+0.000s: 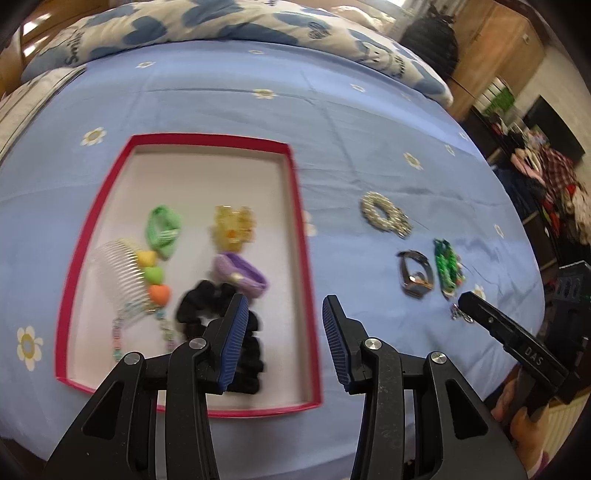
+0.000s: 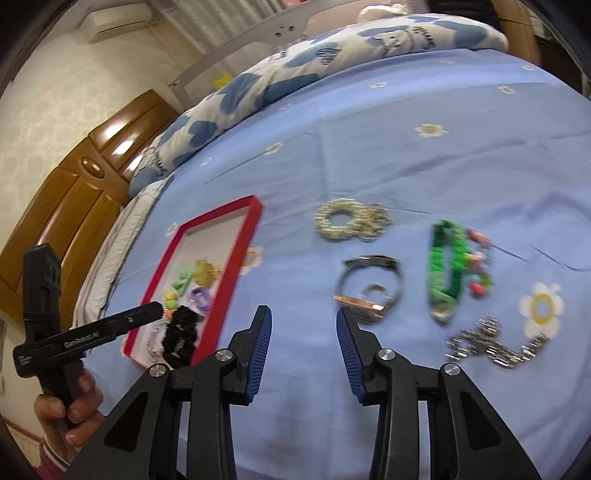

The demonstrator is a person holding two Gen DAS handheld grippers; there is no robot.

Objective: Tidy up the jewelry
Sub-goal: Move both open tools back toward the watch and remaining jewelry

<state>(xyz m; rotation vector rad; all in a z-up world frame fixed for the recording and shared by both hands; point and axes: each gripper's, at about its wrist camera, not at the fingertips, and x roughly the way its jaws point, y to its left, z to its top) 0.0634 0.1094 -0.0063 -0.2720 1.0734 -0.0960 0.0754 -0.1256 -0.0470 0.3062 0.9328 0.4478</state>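
A red-rimmed box (image 1: 301, 236) with a white floor lies on the blue bedsheet; it also shows in the right wrist view (image 2: 207, 221). In it lie a black scrunchie (image 1: 221, 321), a purple band (image 1: 240, 275), a green clip (image 1: 162, 229), a yellow clip (image 1: 232, 225), a clear comb (image 1: 118, 266) and a bead string. On the sheet lie a silver bracelet (image 2: 351, 219), a watch (image 2: 369, 288), a green bracelet (image 2: 445, 269) and a silver chain (image 2: 495, 341). My left gripper (image 1: 282, 314) is open and empty over the box's right edge. My right gripper (image 2: 303, 326) is open and empty, just left of the watch.
A blue-and-white patterned duvet (image 1: 221, 26) lies bunched at the far side of the bed. A wooden wardrobe (image 2: 74, 192) stands to the left. Clutter (image 1: 546, 177) sits on the right beyond the bed's edge.
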